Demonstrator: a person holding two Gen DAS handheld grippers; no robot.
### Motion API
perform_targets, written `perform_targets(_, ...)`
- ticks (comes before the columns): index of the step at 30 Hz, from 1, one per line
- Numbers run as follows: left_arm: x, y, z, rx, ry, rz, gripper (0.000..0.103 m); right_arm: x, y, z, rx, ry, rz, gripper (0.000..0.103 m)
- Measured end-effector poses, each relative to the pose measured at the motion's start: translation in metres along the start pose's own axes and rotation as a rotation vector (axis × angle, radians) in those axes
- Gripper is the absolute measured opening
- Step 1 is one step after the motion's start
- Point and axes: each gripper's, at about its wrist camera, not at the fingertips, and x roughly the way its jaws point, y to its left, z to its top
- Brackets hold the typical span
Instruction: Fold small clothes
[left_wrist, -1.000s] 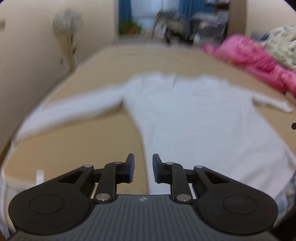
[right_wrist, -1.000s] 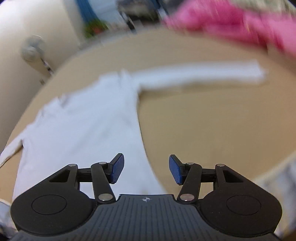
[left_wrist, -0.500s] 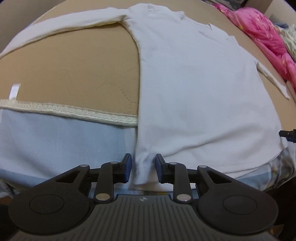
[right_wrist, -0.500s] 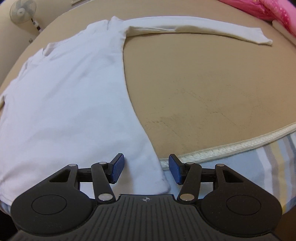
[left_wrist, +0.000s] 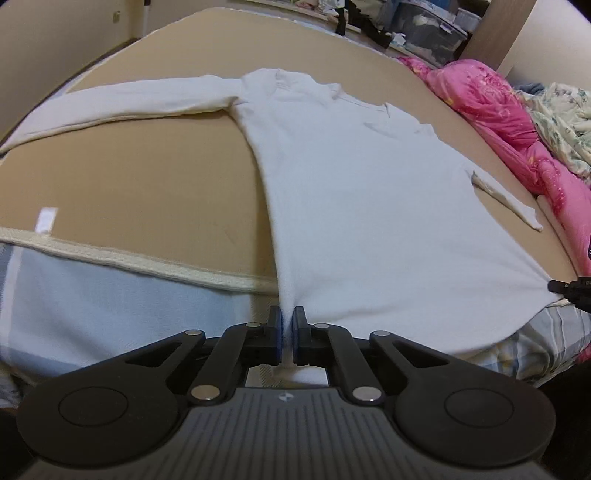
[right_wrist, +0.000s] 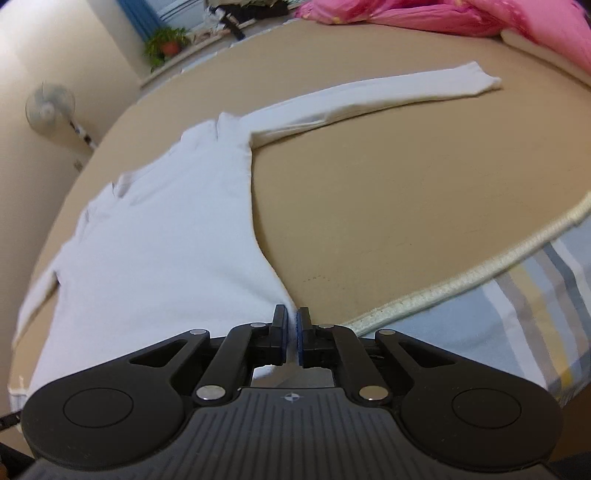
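A white long-sleeved shirt (left_wrist: 369, 192) lies flat on a tan bed cover, sleeves spread out to both sides; it also shows in the right wrist view (right_wrist: 166, 236). My left gripper (left_wrist: 287, 319) is shut on the shirt's bottom left hem corner at the bed's near edge. My right gripper (right_wrist: 291, 317) is shut on the bottom right hem corner. The right gripper's tip shows at the far right of the left wrist view (left_wrist: 570, 288). The hem is stretched between the two grippers.
The tan bed cover (left_wrist: 129, 184) has a cream braided edge (right_wrist: 480, 273) over a striped sheet (right_wrist: 517, 317). A pink quilt (left_wrist: 498, 110) lies along the right side. A fan (right_wrist: 50, 107) stands by the wall at left.
Both grippers were open over the hem corners half a second ago; now both have closed on the corners. The shirt's hem is pulled a little taut.
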Motion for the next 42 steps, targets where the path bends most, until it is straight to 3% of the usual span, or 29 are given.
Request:
perform_targets(6, 0.026, 0.000, -0.005, 0.035, 0.128, 0.082, 0.005, 0.030, 0.001, -0.009, -0.042, 0.129, -0.107, 0.004)
perform_targets(12, 0.017, -0.002, -0.005, 0.047, 0.084, 0.093, 0.005, 0.023, 0.008, -0.007, -0.062, 0.090, -0.119, 0.004)
perform_targets(16, 0.042, -0.002, -0.010, 0.063, 0.204, 0.119, 0.007, 0.056, 0.009, -0.014, -0.111, 0.226, -0.182, 0.007)
perform_targets(19, 0.033, -0.001, -0.001, 0.027, 0.139, 0.108, 0.014, 0.046, 0.025, -0.013, -0.176, 0.133, -0.243, 0.009)
perform_targets(22, 0.013, -0.010, 0.007, 0.062, 0.011, 0.100, 0.034, 0.025, 0.037, -0.009, -0.196, -0.025, -0.271, 0.046)
perform_targets(23, 0.010, -0.017, 0.008, 0.099, -0.019, 0.080, 0.036, 0.022, 0.043, -0.008, -0.220, -0.063, -0.265, 0.058)
perform_targets(25, 0.014, -0.031, 0.008, 0.161, -0.019, 0.044, 0.037, 0.027, 0.057, -0.010, -0.287, -0.075, -0.188, 0.056)
perform_targets(28, 0.042, -0.043, 0.003, 0.217, 0.111, 0.036, 0.038, 0.048, 0.068, -0.018, -0.300, 0.029, -0.050, 0.056)
perform_targets(29, 0.055, -0.044, 0.000, 0.232, 0.180, 0.063, 0.038, 0.059, 0.068, -0.021, -0.298, 0.105, -0.039, 0.056)
perform_targets(31, 0.056, -0.046, 0.004, 0.245, 0.181, 0.078, 0.041, 0.078, 0.068, -0.032, -0.343, 0.233, -0.113, 0.056)
perform_targets(34, 0.044, -0.047, 0.011, 0.219, 0.128, 0.069, 0.070, 0.075, 0.083, -0.033, -0.426, 0.183, -0.129, 0.056)
perform_targets(37, 0.031, -0.053, 0.019, 0.236, 0.044, 0.091, 0.078, 0.061, 0.088, -0.027, -0.407, 0.102, -0.075, 0.056)
perform_targets(42, 0.009, -0.075, 0.021, 0.268, -0.127, 0.137, 0.078, 0.047, 0.099, -0.017, -0.405, -0.054, -0.057, 0.055)
